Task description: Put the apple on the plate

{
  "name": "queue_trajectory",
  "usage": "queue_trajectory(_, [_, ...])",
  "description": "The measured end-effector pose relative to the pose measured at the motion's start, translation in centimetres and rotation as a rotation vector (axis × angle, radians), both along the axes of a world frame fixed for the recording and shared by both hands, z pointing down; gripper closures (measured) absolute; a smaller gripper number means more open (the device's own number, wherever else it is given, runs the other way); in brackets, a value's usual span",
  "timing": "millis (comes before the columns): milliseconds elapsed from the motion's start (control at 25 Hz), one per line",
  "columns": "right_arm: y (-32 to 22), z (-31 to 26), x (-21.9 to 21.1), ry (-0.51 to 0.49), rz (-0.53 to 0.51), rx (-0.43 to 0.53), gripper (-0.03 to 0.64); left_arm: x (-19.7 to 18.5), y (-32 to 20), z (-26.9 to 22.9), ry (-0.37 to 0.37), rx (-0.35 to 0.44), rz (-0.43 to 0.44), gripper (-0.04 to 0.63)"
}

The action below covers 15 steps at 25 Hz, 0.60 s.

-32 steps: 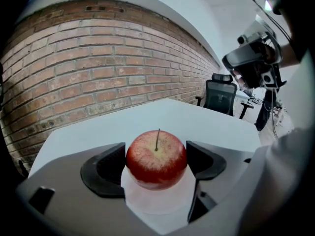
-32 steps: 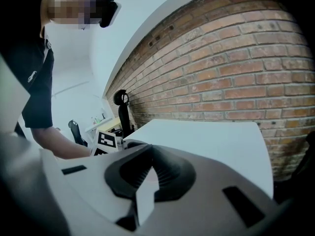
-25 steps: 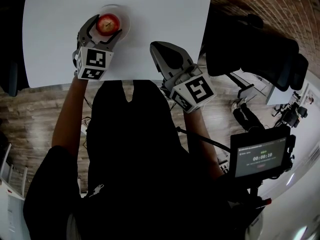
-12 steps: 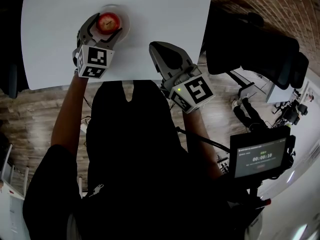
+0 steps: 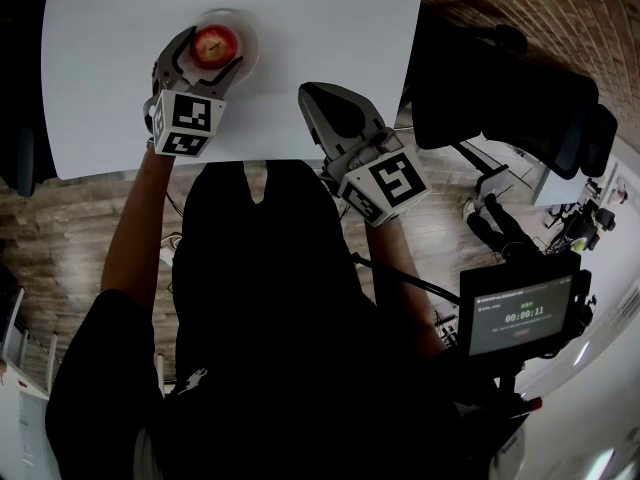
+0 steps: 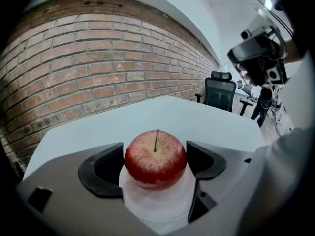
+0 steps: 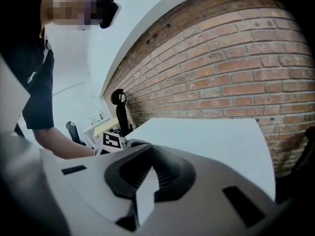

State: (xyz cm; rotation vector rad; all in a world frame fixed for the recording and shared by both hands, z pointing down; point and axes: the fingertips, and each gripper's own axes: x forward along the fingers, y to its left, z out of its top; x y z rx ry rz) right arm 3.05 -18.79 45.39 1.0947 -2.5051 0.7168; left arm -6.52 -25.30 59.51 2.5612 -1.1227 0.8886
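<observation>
Red apple (image 6: 155, 157) sits on the white plate (image 6: 158, 205) at the far left of the white counter (image 5: 330, 28). Left hand-held gripper (image 6: 155, 161) grasps the apple, jaws touching both sides. Right hand-held gripper (image 7: 147, 170) is clenched on nothing, over the counter's near edge, well apart from the plate.

Glossy apple (image 6: 155, 159) sits on translucent plastic plate (image 6: 157, 205), matt table (image 6: 147, 117).
</observation>
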Motion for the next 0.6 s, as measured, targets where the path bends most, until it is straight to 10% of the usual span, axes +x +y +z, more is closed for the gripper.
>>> queue_trajectory(600, [0.1,-0.1,1.1,-0.001,0.022,0.008,0.614,0.6,-0.4,0.2,0.011,0.001,-0.006,0.175])
